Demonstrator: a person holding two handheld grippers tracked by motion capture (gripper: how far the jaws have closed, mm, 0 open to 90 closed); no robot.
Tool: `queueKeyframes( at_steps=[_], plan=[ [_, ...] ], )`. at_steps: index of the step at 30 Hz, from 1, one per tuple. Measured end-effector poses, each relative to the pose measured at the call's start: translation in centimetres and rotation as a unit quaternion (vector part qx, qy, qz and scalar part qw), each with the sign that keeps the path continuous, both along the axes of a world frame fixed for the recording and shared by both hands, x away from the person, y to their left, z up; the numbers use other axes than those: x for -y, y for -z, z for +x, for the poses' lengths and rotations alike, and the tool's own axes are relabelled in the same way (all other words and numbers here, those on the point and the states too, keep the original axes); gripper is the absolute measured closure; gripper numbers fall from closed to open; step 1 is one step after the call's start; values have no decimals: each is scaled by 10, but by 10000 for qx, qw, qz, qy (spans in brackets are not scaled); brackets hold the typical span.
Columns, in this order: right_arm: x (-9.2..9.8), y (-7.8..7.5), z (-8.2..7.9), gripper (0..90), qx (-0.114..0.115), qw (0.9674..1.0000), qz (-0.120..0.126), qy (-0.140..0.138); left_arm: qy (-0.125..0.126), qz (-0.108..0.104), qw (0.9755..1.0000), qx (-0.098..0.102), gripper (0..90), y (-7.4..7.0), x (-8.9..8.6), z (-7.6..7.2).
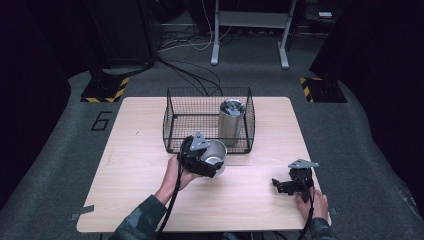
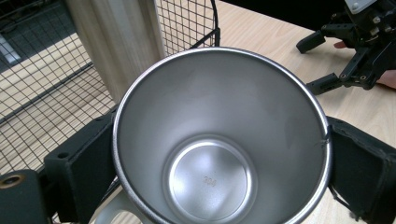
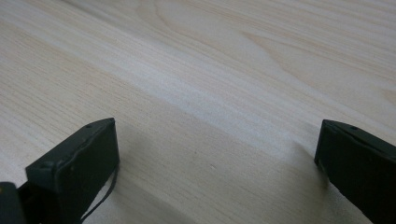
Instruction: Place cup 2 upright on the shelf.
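Note:
A steel cup (image 1: 216, 156) stands just in front of the wire basket (image 1: 172, 122), and my left gripper (image 1: 202, 162) is shut on it. In the left gripper view the cup (image 2: 219, 140) is empty, with a black jaw pressed against each side of its rim. A taller steel tumbler (image 1: 231, 121) stands upright inside the basket at its right. My right gripper (image 1: 281, 186) rests low near the table's front right, open, with bare wood between its jaws (image 3: 215, 154). It also appears in the left gripper view as the right gripper (image 2: 322, 63).
The light wooden table (image 1: 135, 165) has bare room on the left and between the two grippers. The basket's wire wall (image 2: 42, 93) rises right behind the held cup. Floor cables and a desk frame (image 1: 250, 30) lie beyond the table.

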State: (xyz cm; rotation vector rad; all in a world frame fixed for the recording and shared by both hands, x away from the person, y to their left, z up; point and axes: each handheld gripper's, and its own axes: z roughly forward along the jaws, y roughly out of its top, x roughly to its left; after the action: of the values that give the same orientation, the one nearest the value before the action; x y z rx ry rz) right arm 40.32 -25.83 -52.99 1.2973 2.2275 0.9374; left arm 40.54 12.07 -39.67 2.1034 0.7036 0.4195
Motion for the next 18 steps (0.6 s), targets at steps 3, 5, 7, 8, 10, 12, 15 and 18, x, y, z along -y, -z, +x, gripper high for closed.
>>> queueKeyframes(
  at_steps=[3,5,7,8,10,12,15,18],
  plan=[
    [0,0,0,0,1,10000,-1,-2,-1,-26,10000,-8,63,-5,-2,0],
    [0,0,0,0,2,10000,-2,-1,18,-45,10000,-11,63,-9,-4,1],
    [0,0,0,0,0,10000,-1,-2,11,-48,10000,25,63,-12,-6,1],
    [0,0,0,0,2,10000,1,1,13,-59,10000,-20,63,-15,-7,2],
    [0,0,0,0,1,10000,-2,-2,-13,-76,10000,11,63,-18,-9,4],
    [0,0,0,0,-1,10000,-1,-2,-42,-66,10000,33,63,-22,-11,5],
    [0,0,0,0,0,10000,-1,-2,-50,-105,9999,63,63,-27,-14,7],
    [0,0,0,0,0,10000,-1,-3,-85,-171,9998,70,63,-33,-17,9]
  ],
)
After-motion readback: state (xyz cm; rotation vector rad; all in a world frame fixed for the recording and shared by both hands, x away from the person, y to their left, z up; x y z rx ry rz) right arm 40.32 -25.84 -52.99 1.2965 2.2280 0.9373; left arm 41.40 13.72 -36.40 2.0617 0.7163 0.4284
